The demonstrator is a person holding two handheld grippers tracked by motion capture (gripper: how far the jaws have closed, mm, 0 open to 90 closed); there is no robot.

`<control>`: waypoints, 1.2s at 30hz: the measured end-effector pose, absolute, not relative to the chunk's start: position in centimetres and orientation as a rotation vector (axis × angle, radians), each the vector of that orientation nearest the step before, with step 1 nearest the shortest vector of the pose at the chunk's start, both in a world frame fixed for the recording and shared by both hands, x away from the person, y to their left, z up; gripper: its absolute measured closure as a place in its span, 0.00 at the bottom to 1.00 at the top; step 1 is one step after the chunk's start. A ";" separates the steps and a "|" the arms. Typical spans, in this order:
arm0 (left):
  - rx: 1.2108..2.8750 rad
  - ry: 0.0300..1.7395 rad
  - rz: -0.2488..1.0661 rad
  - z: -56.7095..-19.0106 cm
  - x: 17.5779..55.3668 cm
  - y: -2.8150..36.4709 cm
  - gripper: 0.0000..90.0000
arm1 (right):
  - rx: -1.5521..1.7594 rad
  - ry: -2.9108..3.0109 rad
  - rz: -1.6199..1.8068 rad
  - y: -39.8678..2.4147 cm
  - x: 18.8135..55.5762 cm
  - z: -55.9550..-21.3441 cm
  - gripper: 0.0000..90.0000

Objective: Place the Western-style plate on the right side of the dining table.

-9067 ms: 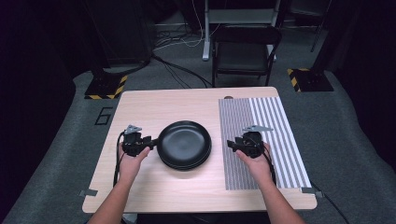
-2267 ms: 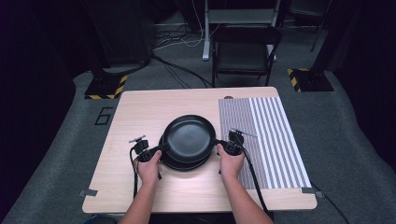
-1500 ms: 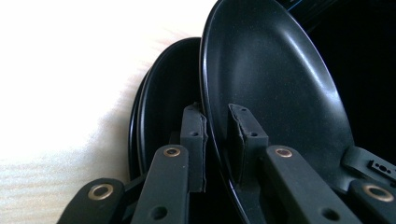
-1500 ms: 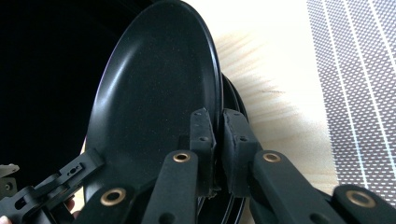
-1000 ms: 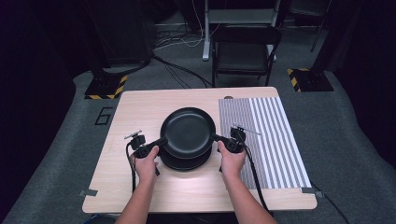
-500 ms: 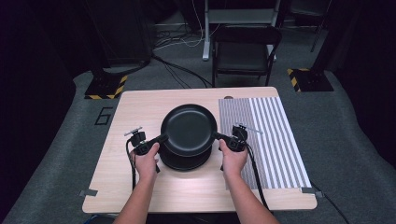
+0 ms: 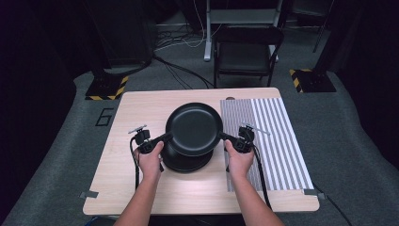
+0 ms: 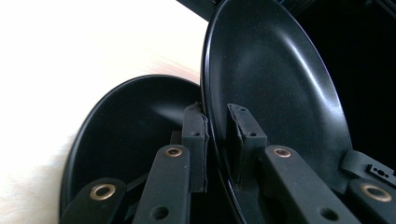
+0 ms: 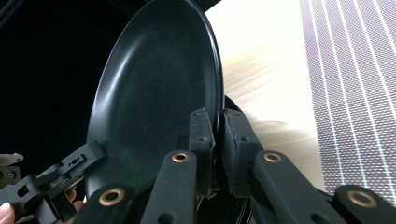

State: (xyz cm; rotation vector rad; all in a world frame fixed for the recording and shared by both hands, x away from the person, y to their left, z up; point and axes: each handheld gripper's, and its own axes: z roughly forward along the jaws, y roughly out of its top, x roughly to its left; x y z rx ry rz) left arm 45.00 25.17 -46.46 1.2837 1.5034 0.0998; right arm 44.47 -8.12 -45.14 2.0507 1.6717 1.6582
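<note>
A black plate (image 7: 194, 128) is held in the air above the table, over a second black plate (image 7: 186, 161) that rests on the wood. My left gripper (image 7: 165, 136) is shut on the upper plate's left rim, and my right gripper (image 7: 222, 136) is shut on its right rim. In the left gripper view the jaws pinch the upper plate's (image 8: 275, 79) edge, with the lower plate (image 8: 126, 135) beneath. In the right gripper view the pads (image 9: 201, 140) clamp the upper plate's (image 9: 159, 93) rim, and the other gripper (image 9: 56, 182) shows at its far side.
A striped grey mat (image 7: 268, 136) covers the right part of the wooden table (image 7: 141, 108). A black chair (image 7: 247, 52) stands behind the table's far edge. Cables trail from both grippers toward the near edge.
Both grippers have closed in on the top plate's opposite rims and lifted it off the stack. It now hangs slightly higher and farther back than half a second ago.
</note>
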 end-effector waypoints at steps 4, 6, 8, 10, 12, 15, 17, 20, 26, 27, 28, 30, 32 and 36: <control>1.299 1.490 0.103 -46.1 45.2 24.7 0.87 | 2.052 1.652 1.662 -8.6 44.3 -44.9 0.92; 1.303 1.483 0.103 -45.9 45.3 24.4 0.87 | 2.049 1.651 1.665 -8.8 44.3 -44.9 0.92; 1.307 1.478 0.100 -45.8 45.4 24.2 0.87 | 2.056 1.639 1.666 -9.0 44.1 -44.7 0.92; 1.313 1.471 0.096 -45.7 45.5 23.9 0.87 | 2.045 1.633 1.666 -9.4 44.0 -44.6 0.92; 1.318 1.467 0.097 -45.5 45.6 23.6 0.87 | 2.040 1.630 1.661 -9.6 43.9 -44.5 0.92; 1.327 1.460 0.095 -45.3 45.7 23.4 0.87 | 2.047 1.623 1.655 -9.8 43.8 -44.4 0.92; 1.332 1.455 0.095 -45.2 45.8 23.1 0.87 | 2.041 1.611 1.654 -10.1 43.6 -44.2 0.92; 1.340 1.445 0.090 -45.0 46.0 22.7 0.87 | 2.051 1.598 1.655 -10.4 43.5 -44.1 0.92; 1.355 1.431 0.086 -44.7 46.2 22.0 0.87 | 2.061 1.576 1.659 -11.1 43.2 -43.9 0.92; 1.362 1.424 0.086 -44.6 46.3 21.9 0.87 | 2.066 1.572 1.661 -11.2 43.1 -43.9 0.92; 1.363 1.421 0.077 -44.5 46.4 21.6 0.87 | 2.074 1.556 1.663 -11.5 43.0 -43.8 0.92; 1.369 1.414 0.072 -44.4 46.5 21.2 0.87 | 2.075 1.549 1.665 -11.8 42.9 -43.7 0.92; 1.371 1.407 0.066 -44.3 46.6 20.8 0.87 | 2.075 1.538 1.661 -12.2 42.7 -43.7 0.92; 1.381 1.396 0.064 -44.1 46.9 20.3 0.87 | 2.087 1.520 1.665 -12.7 42.6 -43.6 0.92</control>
